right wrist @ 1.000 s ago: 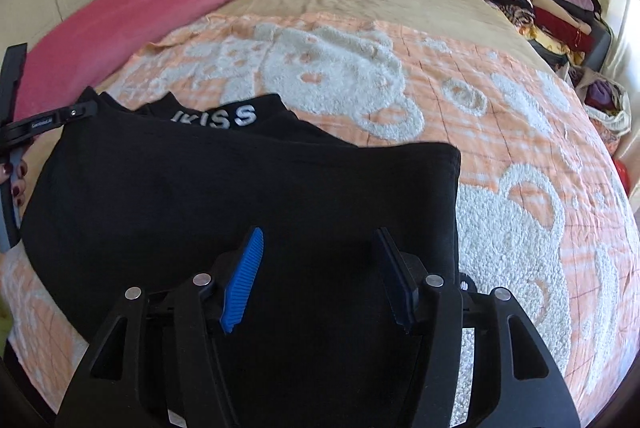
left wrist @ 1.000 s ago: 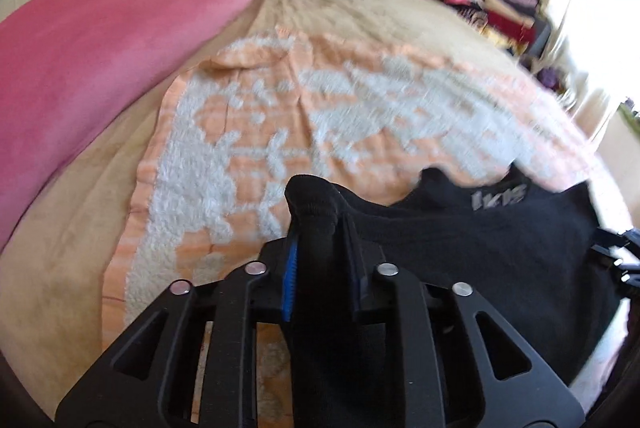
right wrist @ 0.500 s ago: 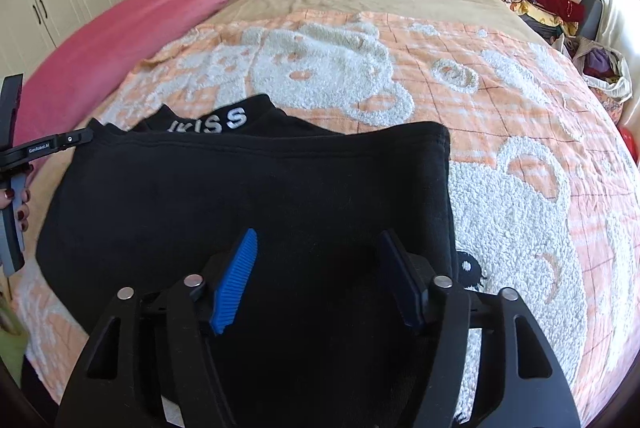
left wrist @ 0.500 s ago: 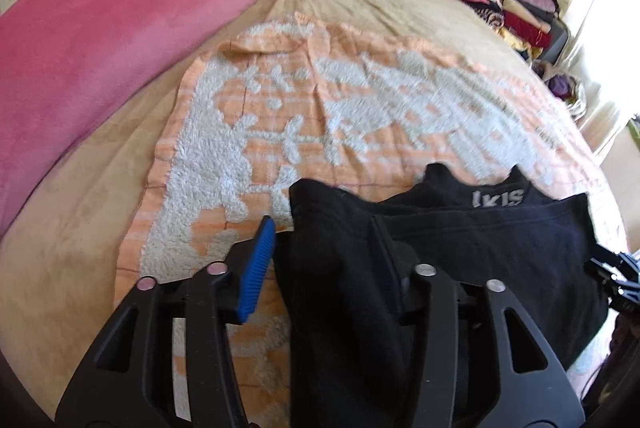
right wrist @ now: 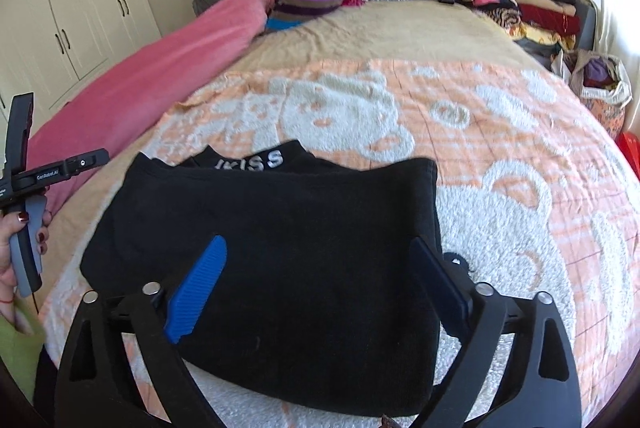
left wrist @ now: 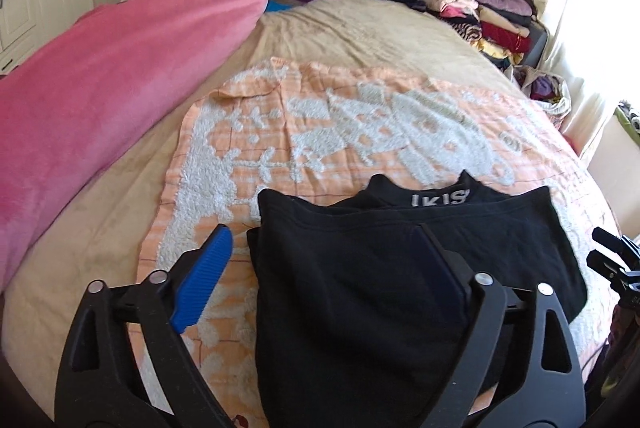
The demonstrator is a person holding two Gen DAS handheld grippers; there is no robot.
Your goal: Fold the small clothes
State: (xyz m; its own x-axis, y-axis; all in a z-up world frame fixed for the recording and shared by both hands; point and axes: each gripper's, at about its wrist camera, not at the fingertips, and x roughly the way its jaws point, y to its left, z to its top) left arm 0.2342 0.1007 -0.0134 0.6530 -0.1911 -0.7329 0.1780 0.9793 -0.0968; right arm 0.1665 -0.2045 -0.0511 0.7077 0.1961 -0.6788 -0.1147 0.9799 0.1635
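Risk of folded black garment (right wrist: 280,268) slipping loose on release.
Lay folded on orange-and-white bear blanket (right wrist: 500,156) across bed (left wrist: 360,28), waistband lettering peeking out beyond top layer. Left hand-held gripper (left wrist: 320,268) and right hand-held gripper (right wrist: 318,272) both with jaws opening wide, nothing pinched, cloth merely below. Could have snagged top layer on a blue pad (left wrist: 202,284) if dipped low, dragging fold askew; soft, fuzzy bedding could also have let near edge spring up and undo crease.
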